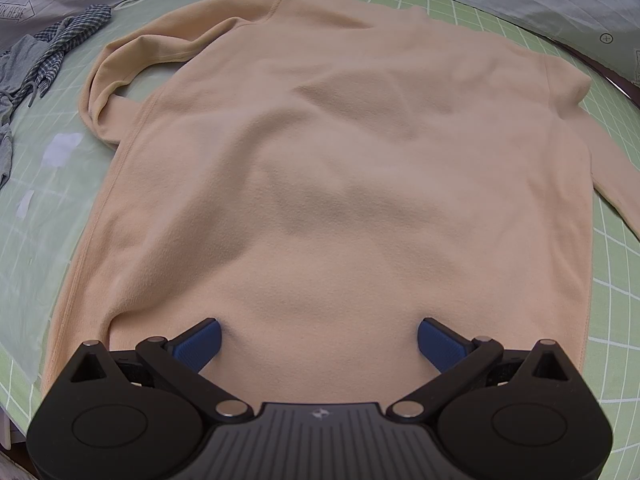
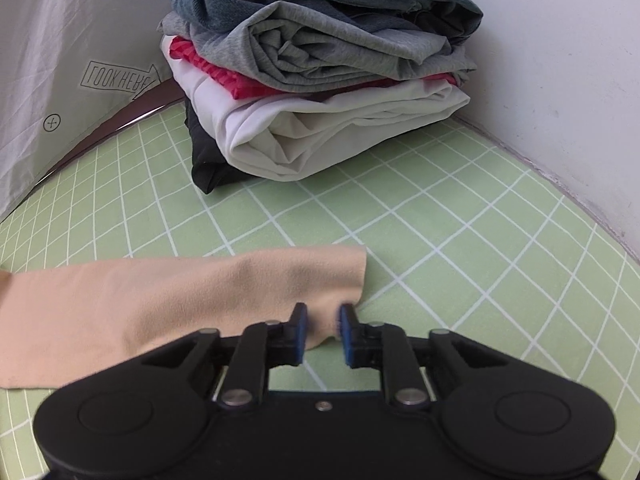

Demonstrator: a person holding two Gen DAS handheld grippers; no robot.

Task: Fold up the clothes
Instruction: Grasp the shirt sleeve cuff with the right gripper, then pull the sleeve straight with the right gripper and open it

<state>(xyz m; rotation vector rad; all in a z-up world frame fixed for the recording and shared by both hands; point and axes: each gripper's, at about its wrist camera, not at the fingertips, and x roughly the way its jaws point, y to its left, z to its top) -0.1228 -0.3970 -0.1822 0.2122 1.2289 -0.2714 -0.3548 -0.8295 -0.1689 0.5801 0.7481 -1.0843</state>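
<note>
you had a stack of folded clothes point(image 2: 320, 72) done at the bench point(image 2: 460, 240) corner. the peach sweater point(image 1: 340, 168) lay flat, unfolded. your left claw point(image 1: 319, 344) was wide above its hem; your right claw point(image 2: 323, 336) pinched the sleeve point(image 2: 200, 292) end.

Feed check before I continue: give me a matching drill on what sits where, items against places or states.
Items:
1 peach sweater
2 folded stack
3 plaid garment
4 right tool

States:
A piled in the mat's far corner
B crumpled at the left edge
C spread flat under the open left tool
D closing around a peach sleeve end

Pairs: 1-C, 2-A, 3-B, 4-D
</note>
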